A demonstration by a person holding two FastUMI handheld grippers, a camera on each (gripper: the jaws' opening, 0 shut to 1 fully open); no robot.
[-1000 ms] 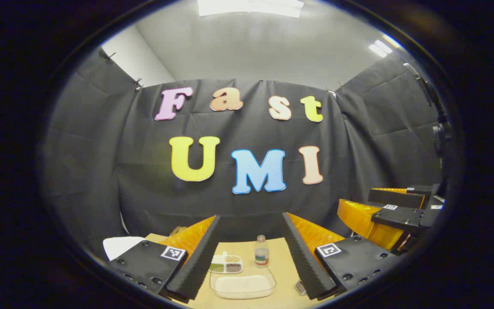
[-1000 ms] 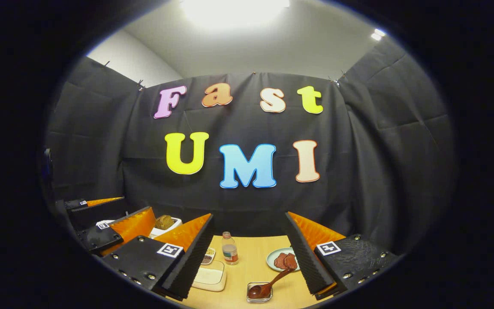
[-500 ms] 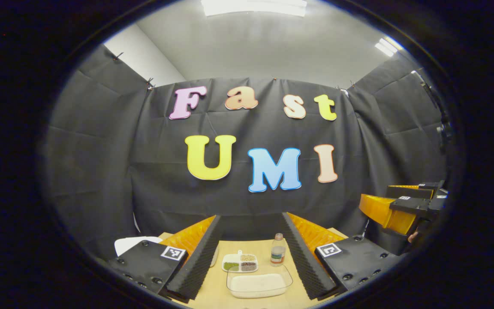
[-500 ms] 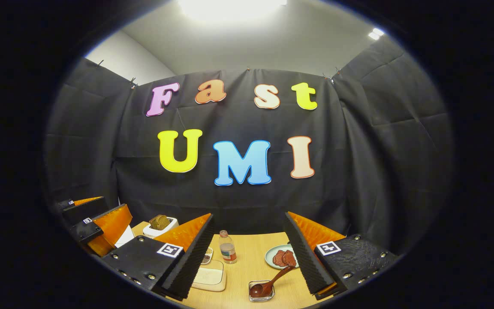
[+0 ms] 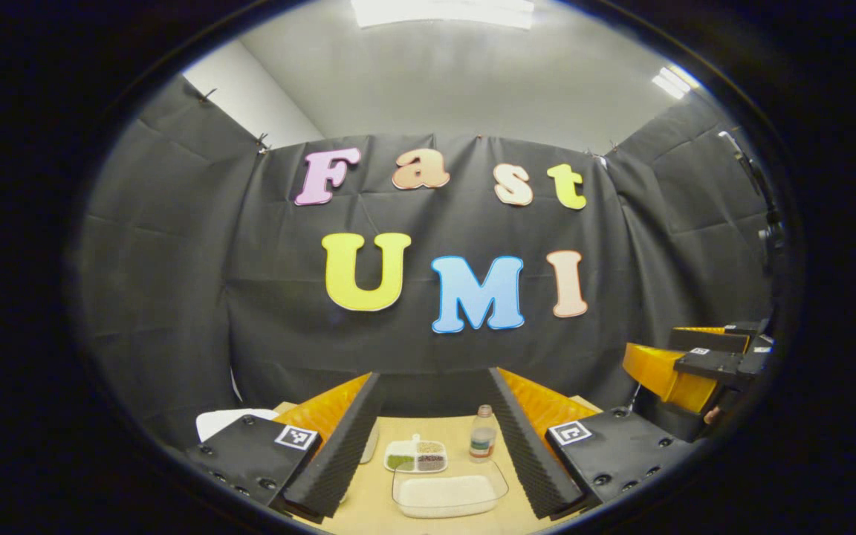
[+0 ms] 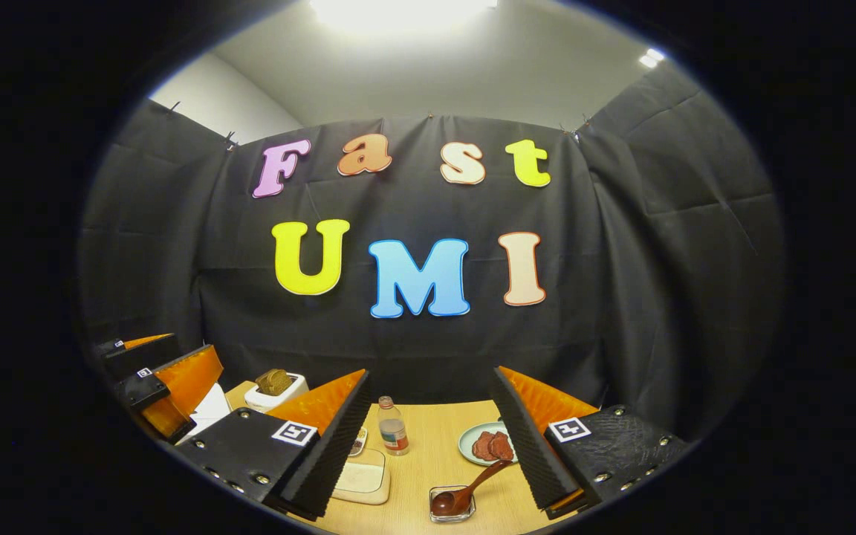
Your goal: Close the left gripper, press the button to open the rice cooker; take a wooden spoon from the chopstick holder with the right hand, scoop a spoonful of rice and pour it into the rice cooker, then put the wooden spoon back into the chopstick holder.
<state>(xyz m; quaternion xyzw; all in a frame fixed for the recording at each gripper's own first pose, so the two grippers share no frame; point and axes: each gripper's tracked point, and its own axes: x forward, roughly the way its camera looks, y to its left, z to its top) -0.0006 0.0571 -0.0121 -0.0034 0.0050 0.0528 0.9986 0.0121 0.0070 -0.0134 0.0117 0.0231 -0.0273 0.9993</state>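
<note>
In the left gripper view, my left gripper stands open above the table, with a clear tray of white rice between its fingers. A white rounded thing peeks out behind the left finger, mostly hidden. In the right gripper view, my right gripper is open and holds nothing. Below it a wooden spoon rests with its bowl in a small clear holder, handle leaning up to the right. The rice tray lies by its left finger. Each gripper appears off to the side in the other's view: right gripper, left gripper.
On the wooden table stand a small bottle, a plate of meat slices and a white toaster with bread. A divided dish of beans and the bottle sit behind the rice tray.
Both views have tilted slightly, so the table contents sit a little differently. The right gripper has drifted away toward the right edge of the left gripper view. Both grippers stay open.
</note>
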